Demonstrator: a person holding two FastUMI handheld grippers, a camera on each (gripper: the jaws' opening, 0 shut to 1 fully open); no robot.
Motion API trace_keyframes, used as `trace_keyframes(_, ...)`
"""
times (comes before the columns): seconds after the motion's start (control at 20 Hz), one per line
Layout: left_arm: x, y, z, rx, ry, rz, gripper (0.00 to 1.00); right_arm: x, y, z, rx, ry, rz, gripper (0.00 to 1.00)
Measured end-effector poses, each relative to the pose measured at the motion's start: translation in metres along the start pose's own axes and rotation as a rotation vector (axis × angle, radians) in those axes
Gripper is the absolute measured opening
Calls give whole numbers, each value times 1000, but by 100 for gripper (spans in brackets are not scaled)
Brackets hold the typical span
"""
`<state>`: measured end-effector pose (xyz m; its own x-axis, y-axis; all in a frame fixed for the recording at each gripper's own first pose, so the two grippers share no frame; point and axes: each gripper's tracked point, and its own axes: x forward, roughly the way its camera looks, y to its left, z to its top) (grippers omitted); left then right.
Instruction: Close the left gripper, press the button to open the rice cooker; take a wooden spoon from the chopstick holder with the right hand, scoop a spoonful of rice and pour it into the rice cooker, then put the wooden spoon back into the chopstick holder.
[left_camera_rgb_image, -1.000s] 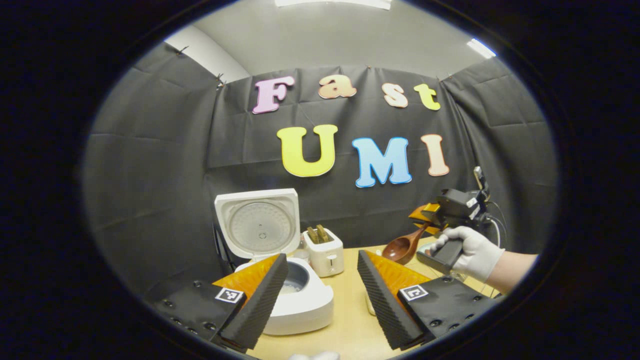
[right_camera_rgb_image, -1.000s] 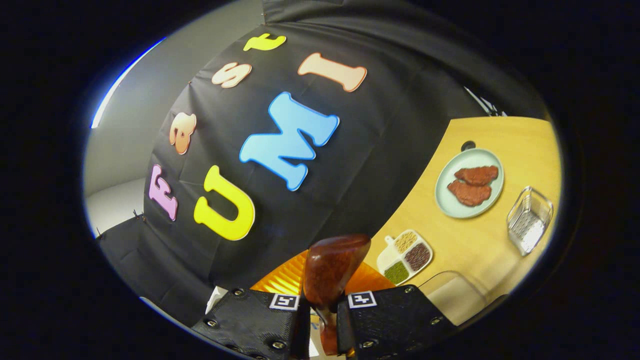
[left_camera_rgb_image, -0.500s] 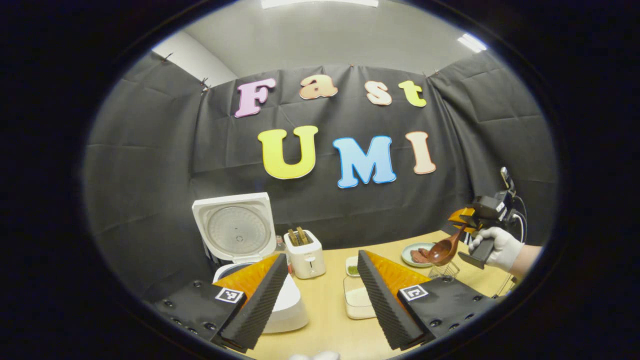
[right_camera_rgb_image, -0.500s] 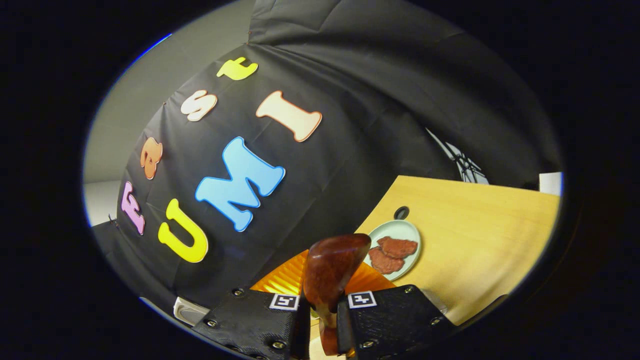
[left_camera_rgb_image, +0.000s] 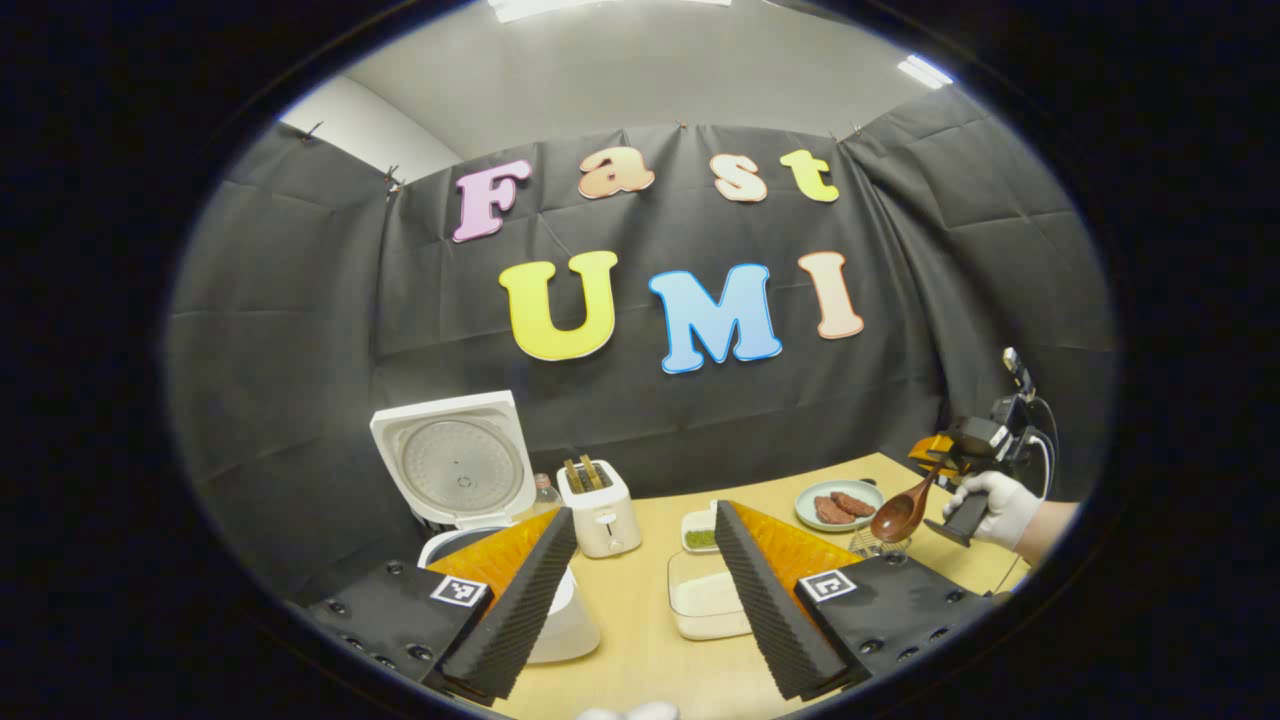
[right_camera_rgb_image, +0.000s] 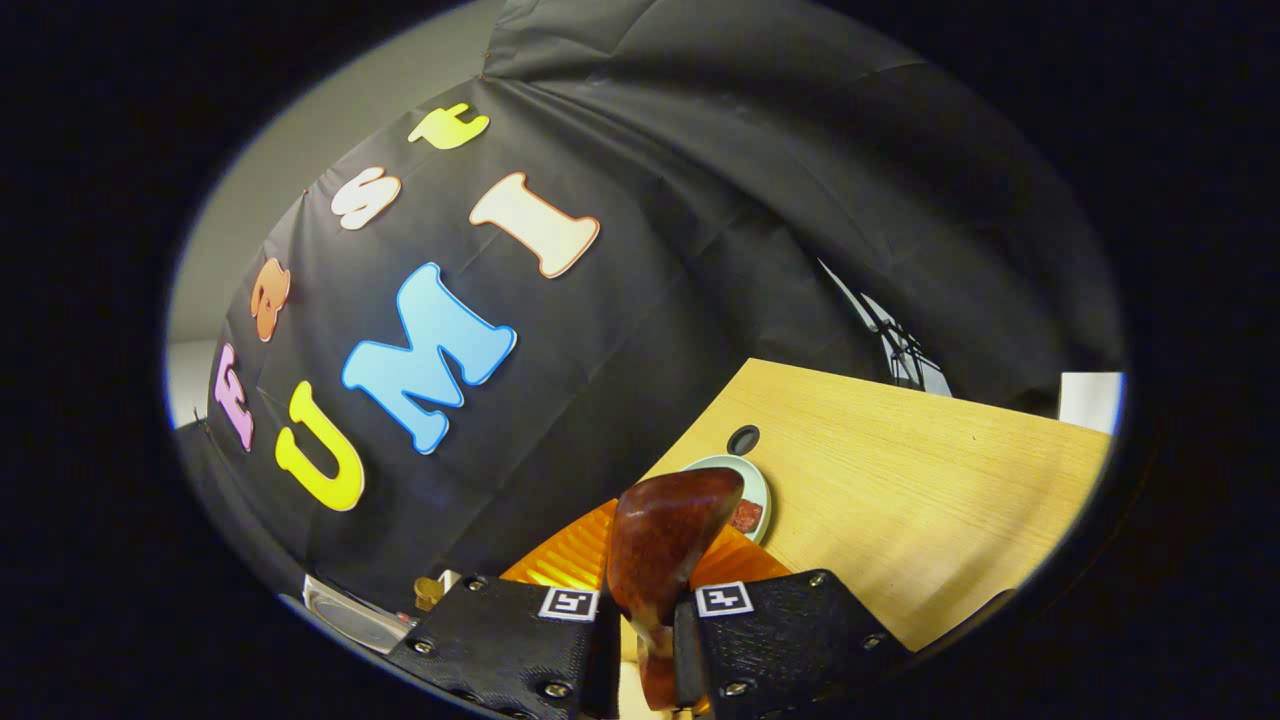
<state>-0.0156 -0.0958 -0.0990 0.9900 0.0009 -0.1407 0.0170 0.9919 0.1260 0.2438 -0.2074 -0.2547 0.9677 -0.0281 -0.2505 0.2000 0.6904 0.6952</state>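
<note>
Rice cooker (left_camera_rgb_image: 470, 500) stands at the left end of the bench (left_camera_rgb_image: 650, 640) in the left gripper view, its lid tipped up and back so the round inner plate faces forward; the white body below is partly hidden behind one finger of the left gripper (left_camera_rgb_image: 640, 600). That gripper hangs low over the near edge of the bench with its fingers spread wide and nothing between them. Just right of the cooker sits a white toaster (left_camera_rgb_image: 600, 505) with two slices in its slots. Between the fingers lies a clear container (left_camera_rgb_image: 700, 605) with a pale filling, and behind it a small divided dish (left_camera_rgb_image: 698, 530) with something green in one part. Farther right is a pale plate (left_camera_rgb_image: 838, 503) carrying two reddish-brown pieces.

At the far right of the same view a gloved hand (left_camera_rgb_image: 985, 505) holds the right gripper (left_camera_rgb_image: 925, 460) raised above the bench, with the wooden spoon (left_camera_rgb_image: 900, 515) slanting down from it, bowl lowest, over a small wire basket (left_camera_rgb_image: 880, 545) beside the plate.

In the right gripper view the right gripper (right_camera_rgb_image: 645, 640) is clamped narrowly on the spoon's handle, both fingers pressing it, and the spoon (right_camera_rgb_image: 660, 550) bowl rises straight ahead. Beyond it the plate's (right_camera_rgb_image: 755, 480) rim peeks out on the bench (right_camera_rgb_image: 900, 500), next to a dark round hole (right_camera_rgb_image: 743, 438) in the surface.
</note>
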Motion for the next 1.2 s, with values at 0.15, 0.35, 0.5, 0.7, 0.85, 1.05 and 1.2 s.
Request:
trace_keyframes(0.15,0,-4,-5,20,17,-1,95,10,-9,-10,-32,5,-28,21)
trace_keyframes(0.35,3,-6,-15,32,40,-1,95,21,-16,-32,-84,18,-57,21)
trace_keyframes(0.5,6,-4,-23,35,62,4,97,26,-26,-54,-181,55,-93,21)
trace_keyframes(0.7,8,1,-19,39,52,10,97,29,-31,-52,-184,63,-107,21)
trace_keyframes(0.85,10,4,-16,34,46,9,97,24,-34,-52,-197,83,-120,22)
trace_keyframes(1.05,15,14,-6,38,22,13,97,6,-40,-24,-304,49,-194,78)
trace_keyframes(1.2,19,29,3,30,-1,21,99,-33,-9,26,-472,-55,-197,86)
